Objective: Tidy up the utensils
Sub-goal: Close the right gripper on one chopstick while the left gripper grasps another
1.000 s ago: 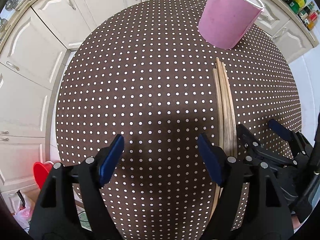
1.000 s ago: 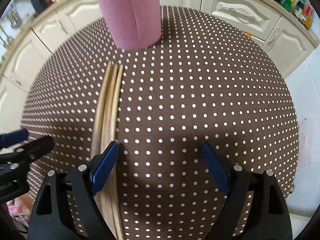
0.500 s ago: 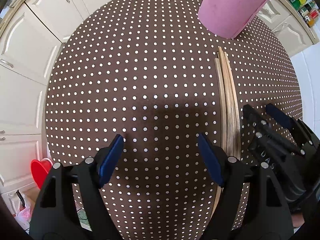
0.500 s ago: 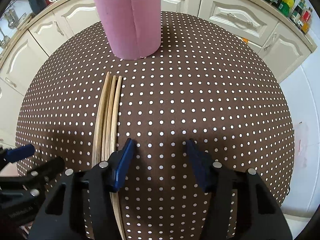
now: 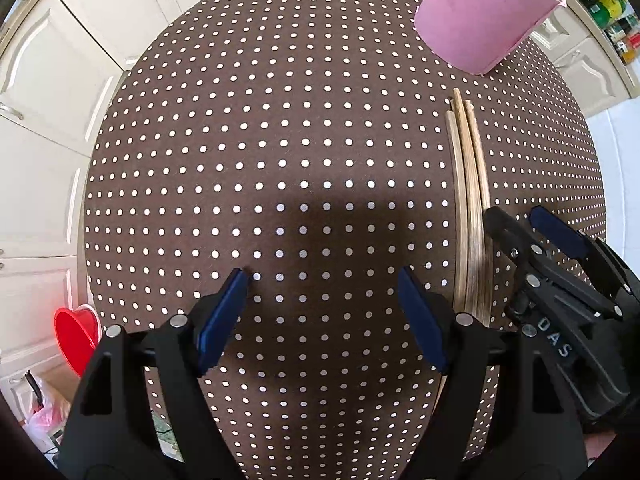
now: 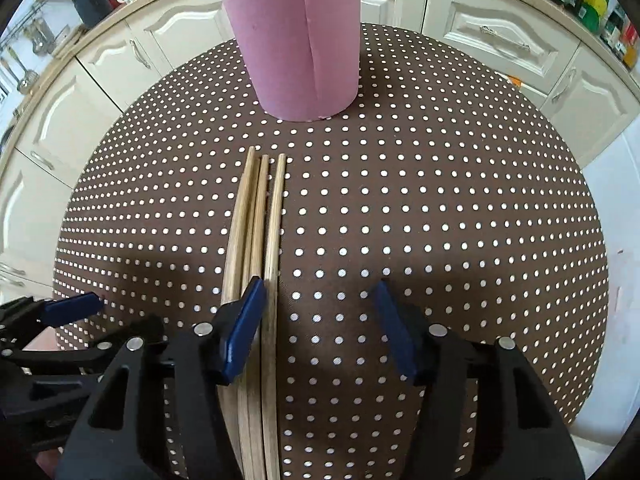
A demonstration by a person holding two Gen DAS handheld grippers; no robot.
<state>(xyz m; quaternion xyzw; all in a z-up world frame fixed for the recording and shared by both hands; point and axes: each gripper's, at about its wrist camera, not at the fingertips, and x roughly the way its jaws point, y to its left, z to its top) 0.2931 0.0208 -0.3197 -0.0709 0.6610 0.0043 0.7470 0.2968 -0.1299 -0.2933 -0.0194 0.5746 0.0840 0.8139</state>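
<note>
**Four chopsticks still on the table, right jaws narrowed beside them**

Four or so chopsticks (image 6: 260, 264) lie side by side on the dotted tablecloth (image 6: 440, 220), tips towards the pink cup (image 6: 304, 40), which stands just beyond them and already has sticks poking out of its top.

Starting at your left: your left gripper (image 5: 324, 312) hangs wide open over bare cloth, nothing between its pads. It has come lower than a second ago; the cloth looks closer. The bundle lies just outside its right finger, not between the two.

Further right, your right gripper (image 6: 320, 332) has drawn its jaws in from wide to roughly half. They hold nothing. It has also slid sideways, so the bundle that sat outside its left finger (image 6: 244, 328) now runs under that finger, with the rightmost stick just inside the gap.

That suggests you are lining up to take one stick. I judge the grip not yet made: the right finger (image 6: 394, 332) stands well apart from the wood.
</note>
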